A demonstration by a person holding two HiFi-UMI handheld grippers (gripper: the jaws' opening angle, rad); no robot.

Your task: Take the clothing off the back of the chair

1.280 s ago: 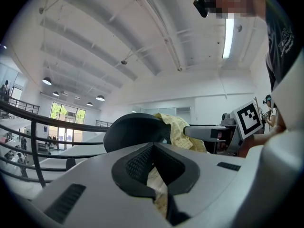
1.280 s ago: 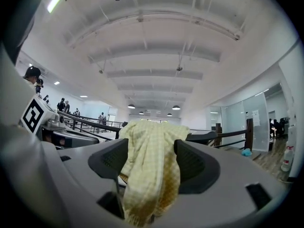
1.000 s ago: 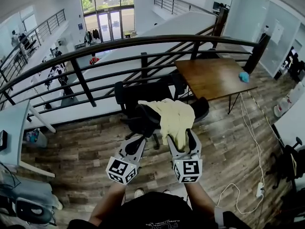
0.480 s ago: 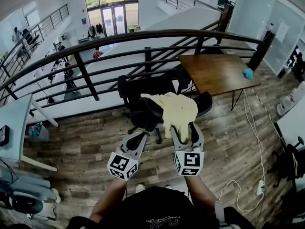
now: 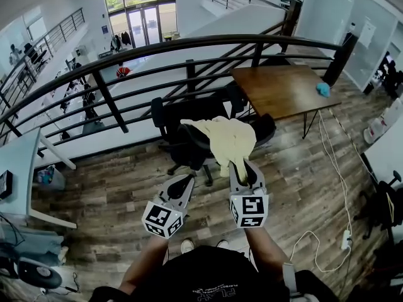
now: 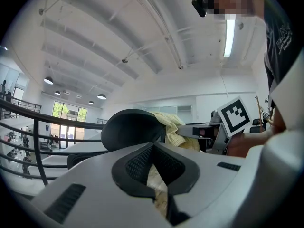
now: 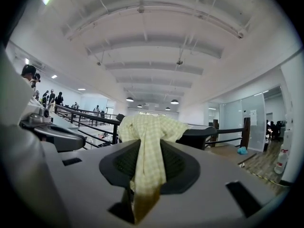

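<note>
**A:** Where is the yellow checked garment [image 5: 230, 140] hanging?

**B:** It is draping over the back of the black office chair [image 5: 189, 150], just ahead of both grippers. One tail is trailing down toward the right gripper [image 5: 244, 167].

**A:** What are that gripper's jaws doing?

**B:** They have just been closing, and they are pinching that tail between their pads.

**A:** And the left gripper [image 5: 187, 180]?

**B:** It is sitting beside the chair back, with its jaws drawn nearly together and nipping a thin strip of the same fabric.

**A:** Is anything else bearing a load?

**B:** The wooden table [image 5: 277, 96] behind the chair is carrying a small blue object [image 5: 323, 89] near its right edge.
</note>
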